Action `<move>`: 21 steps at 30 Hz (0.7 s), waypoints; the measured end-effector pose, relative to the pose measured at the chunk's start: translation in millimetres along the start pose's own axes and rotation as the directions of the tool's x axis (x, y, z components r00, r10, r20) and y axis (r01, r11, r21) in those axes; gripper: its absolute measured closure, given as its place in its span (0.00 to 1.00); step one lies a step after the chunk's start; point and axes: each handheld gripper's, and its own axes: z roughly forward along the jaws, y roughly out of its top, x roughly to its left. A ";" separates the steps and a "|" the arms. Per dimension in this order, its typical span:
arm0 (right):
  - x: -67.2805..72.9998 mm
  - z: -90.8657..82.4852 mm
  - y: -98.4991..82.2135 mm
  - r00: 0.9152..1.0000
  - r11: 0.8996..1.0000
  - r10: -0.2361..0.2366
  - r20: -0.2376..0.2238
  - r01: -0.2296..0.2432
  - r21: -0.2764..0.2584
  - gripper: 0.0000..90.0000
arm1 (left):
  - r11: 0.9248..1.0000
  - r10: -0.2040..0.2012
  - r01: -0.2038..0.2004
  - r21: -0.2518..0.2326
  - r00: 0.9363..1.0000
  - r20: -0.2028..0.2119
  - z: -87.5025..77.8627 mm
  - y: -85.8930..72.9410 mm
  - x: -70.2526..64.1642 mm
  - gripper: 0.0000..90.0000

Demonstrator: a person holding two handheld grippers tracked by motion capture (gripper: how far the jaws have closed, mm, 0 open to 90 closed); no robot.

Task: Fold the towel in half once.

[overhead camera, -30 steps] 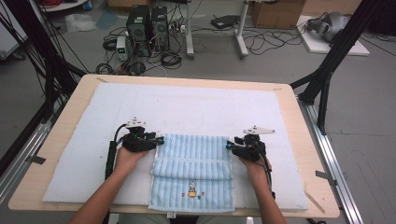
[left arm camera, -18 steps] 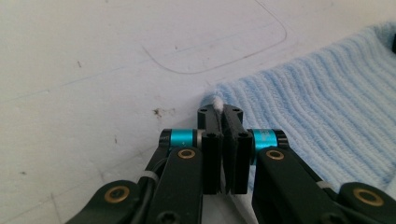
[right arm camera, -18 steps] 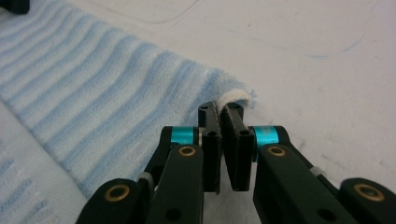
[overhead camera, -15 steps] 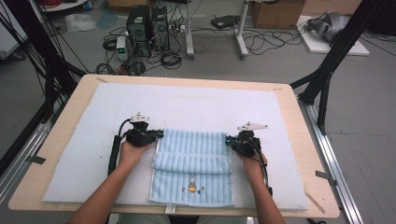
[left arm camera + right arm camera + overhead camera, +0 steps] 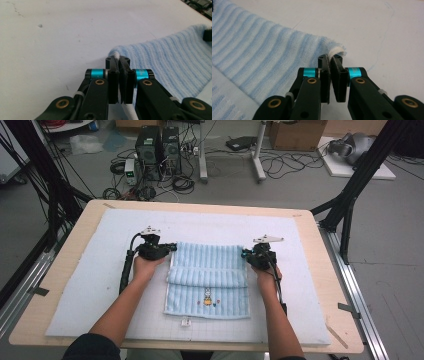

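A light blue ribbed towel (image 5: 207, 280) with a small cartoon print lies on the white mat, its far part folded over toward me. My left gripper (image 5: 172, 246) is shut on the towel's far left corner (image 5: 115, 54), which is pinched between the black jaws. My right gripper (image 5: 246, 255) is shut on the far right corner (image 5: 337, 51). Both sets of jaws have just closed on the cloth. In the left gripper view the towel (image 5: 172, 62) spreads away to the right; in the right gripper view the towel (image 5: 262, 55) runs off to the left.
The white mat (image 5: 90, 285) covers most of the wooden table (image 5: 335, 320). A small white tag (image 5: 186, 322) lies on the mat just in front of the towel. Computer cases, cables and black frame legs stand on the floor beyond the table.
Both grippers have moved away from me toward the far side of the mat, carrying the towel's far corners with them. The towel's folded part now lies farther back.
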 end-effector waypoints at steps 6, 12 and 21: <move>-3.7 11.3 6.4 0.999 1.000 -0.008 0.038 0.008 -0.001 0.95 | 1.000 0.018 -0.018 -0.022 1.000 -0.005 7.1 12.4 3.7 0.96; -6.0 15.9 4.3 0.996 0.999 0.043 0.080 -0.042 -0.014 0.77 | 1.000 -0.012 0.012 0.012 1.000 -0.010 9.0 9.0 7.3 0.81; -6.4 -6.0 2.7 0.998 0.997 0.065 0.023 -0.064 -0.047 0.60 | 0.999 0.003 -0.001 -0.047 0.999 0.045 -20.2 2.3 4.5 0.61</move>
